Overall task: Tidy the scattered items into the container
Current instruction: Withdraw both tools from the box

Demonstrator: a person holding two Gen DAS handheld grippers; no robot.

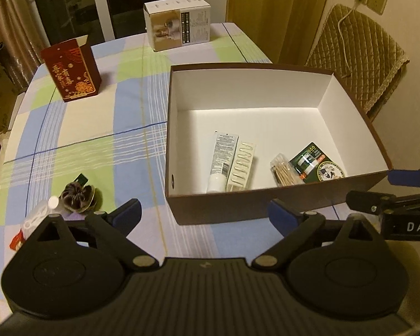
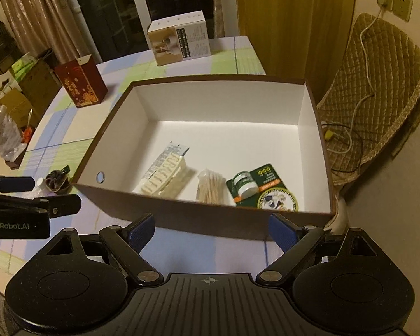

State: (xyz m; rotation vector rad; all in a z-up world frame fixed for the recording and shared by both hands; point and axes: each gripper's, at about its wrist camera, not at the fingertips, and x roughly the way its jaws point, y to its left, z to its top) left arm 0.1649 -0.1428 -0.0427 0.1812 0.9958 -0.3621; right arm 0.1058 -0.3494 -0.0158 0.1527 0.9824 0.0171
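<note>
Scattered items: two things left out on the tablecloth (image 1: 103, 151), near its front-left corner, just beside each other and well to the left of the box.
Box (image 1: 238, 207): brown outside, white inside, open on top, standing toward the table's right edge; its near wall is just ahead of both my grippers.
Already inside: a white tube (image 1: 221, 162) with a flat strip of capsules (image 1: 242, 165) touching it on the right, a clear pack of cotton swabs (image 1: 285, 172), and a green card with a small jar (image 2: 246, 184), all along the near wall.
Small bottle (image 1: 46, 208): clear with a white cap, lying tilted, partly hidden behind my left linkage; likely light, stiff and slippery, so I would pinch across the body below the cap.
Dark bundle (image 1: 77, 193): a gathered, puckered pouch with a small green tag; it looks soft and light, and I would take it across the bunched middle.
Left gripper (image 1: 203, 214): fingers spread wide, holding nothing, aimed at the box's near-left corner.
Right gripper (image 2: 211, 232): fingers spread wide too, empty, facing the near wall.
Not part of this, I judge: a red carton (image 1: 72, 70) and a white carton (image 1: 179, 25) standing upright toward the far edge.
Progress: most is in; two pieces remain, closest to my left side.
</note>
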